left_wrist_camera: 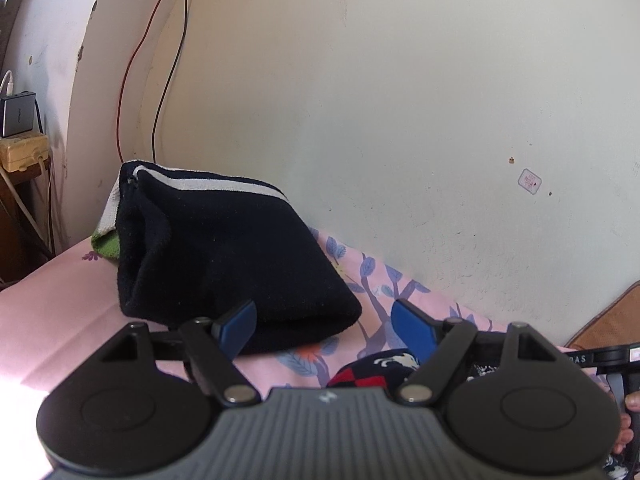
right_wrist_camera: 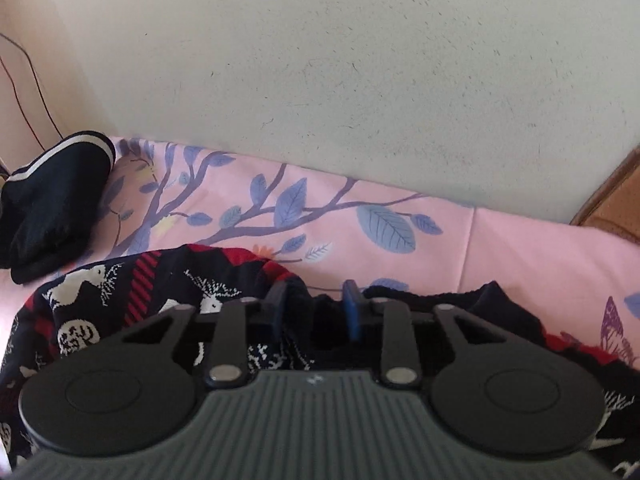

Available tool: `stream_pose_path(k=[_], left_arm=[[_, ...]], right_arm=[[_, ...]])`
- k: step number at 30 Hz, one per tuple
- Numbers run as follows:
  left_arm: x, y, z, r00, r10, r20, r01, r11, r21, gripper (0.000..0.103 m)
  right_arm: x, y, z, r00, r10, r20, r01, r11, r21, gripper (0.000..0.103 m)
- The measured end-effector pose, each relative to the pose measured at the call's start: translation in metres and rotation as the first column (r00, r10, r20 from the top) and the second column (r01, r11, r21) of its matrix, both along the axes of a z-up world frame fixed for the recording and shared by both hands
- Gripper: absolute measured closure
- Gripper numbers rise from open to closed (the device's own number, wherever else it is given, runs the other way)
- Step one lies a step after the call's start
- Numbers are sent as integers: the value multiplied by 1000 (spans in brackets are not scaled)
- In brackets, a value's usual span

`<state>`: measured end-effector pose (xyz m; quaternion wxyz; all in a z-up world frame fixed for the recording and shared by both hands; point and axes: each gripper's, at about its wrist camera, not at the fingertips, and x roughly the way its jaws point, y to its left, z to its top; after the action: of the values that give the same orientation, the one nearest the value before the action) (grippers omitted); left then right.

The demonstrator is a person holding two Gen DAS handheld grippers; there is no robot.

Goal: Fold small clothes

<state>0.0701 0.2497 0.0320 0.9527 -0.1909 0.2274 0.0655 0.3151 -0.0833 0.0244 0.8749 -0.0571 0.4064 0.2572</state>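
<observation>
A dark knitted sweater [right_wrist_camera: 132,292] with red and white patterns lies spread on the pink floral bedsheet [right_wrist_camera: 520,248]. My right gripper [right_wrist_camera: 316,312] is shut on a bunched dark fold of it at its far edge. In the left wrist view a corner of the same sweater [left_wrist_camera: 372,372] shows just below my left gripper [left_wrist_camera: 326,328], which stands open above the sheet with nothing between its blue pads [left_wrist_camera: 412,328]. A folded black garment with white stripes [left_wrist_camera: 224,256] rests right behind the left finger, near the wall.
A pale wall [left_wrist_camera: 400,100] runs close behind the bed. Red and black cables [left_wrist_camera: 160,80] hang down it at the left, beside a charger and socket box [left_wrist_camera: 20,136]. A brown mat edge [left_wrist_camera: 608,320] shows at the right. Green and white cloth [left_wrist_camera: 106,236] peeks from behind the folded garment.
</observation>
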Motion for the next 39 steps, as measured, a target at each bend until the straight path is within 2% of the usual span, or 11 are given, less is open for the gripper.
stream_pose_path(k=[5, 9, 13, 17, 21, 25, 31, 33, 34, 36, 39], left_arm=[[0, -8, 3, 1000, 1, 7, -2, 998, 56, 26], [2, -7, 2, 1000, 27, -8, -26, 996, 86, 26], [-2, 1, 5, 998, 64, 7, -65, 996, 65, 26], [-15, 10, 16, 990, 126, 64, -130, 989, 69, 26], [-29, 23, 24, 975, 199, 102, -206, 976, 65, 26], [-39, 43, 28, 959, 253, 128, -256, 966, 14, 26], [-59, 69, 31, 935, 310, 173, -297, 950, -98, 26], [-66, 72, 33, 925, 327, 194, -310, 944, -113, 26], [-68, 73, 34, 918, 341, 203, -323, 939, -120, 26], [-75, 78, 36, 899, 381, 216, -358, 923, -139, 26], [-76, 87, 34, 880, 429, 204, -400, 901, -169, 26]], right_arm=[[4, 15, 0, 975, -25, 219, 40, 997, -65, 91], [17, 28, -35, 986, 4, 170, 25, 985, -171, 89], [5, 22, -8, 973, -62, 223, 97, 984, -149, 72], [-61, 32, 41, 955, 169, 243, -177, 984, 12, 72], [-155, 74, 55, 818, 538, 205, -545, 838, -26, 58], [-194, 107, 34, 782, 623, -2, -617, 774, 141, 48], [-232, 146, -12, 765, 644, 1, -644, 765, 13, 34], [-232, 153, -16, 781, 623, 39, -624, 782, 13, 51], [-228, 155, -14, 788, 614, 32, -615, 788, 17, 94], [-212, 155, -5, 822, 569, -2, -562, 811, 163, 93], [-192, 140, 30, 846, 533, 23, -492, 763, 418, 93]])
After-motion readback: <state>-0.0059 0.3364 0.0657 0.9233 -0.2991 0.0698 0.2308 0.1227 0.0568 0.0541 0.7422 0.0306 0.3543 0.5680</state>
